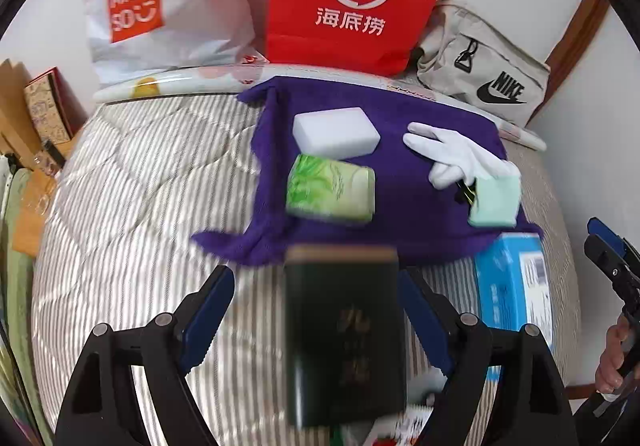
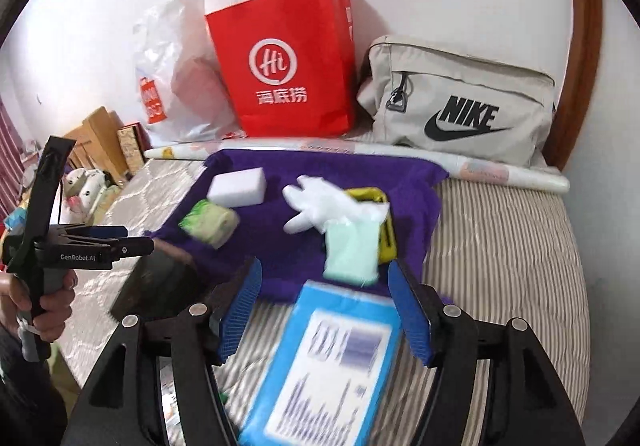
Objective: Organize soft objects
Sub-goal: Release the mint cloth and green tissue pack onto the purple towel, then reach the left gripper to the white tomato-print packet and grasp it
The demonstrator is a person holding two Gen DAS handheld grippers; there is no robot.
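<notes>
Mid-sort, judged. Left claw released, straddling dark box; right claw released over blue box. Next: clench, shift toward purple towel.

Striped bedcover left of the purple towel lies open; dark box blocks the near edge.

The purple cloth is fuzzy and matt, the red paper bag smooth, the bedcover quilted striped fabric.
</notes>
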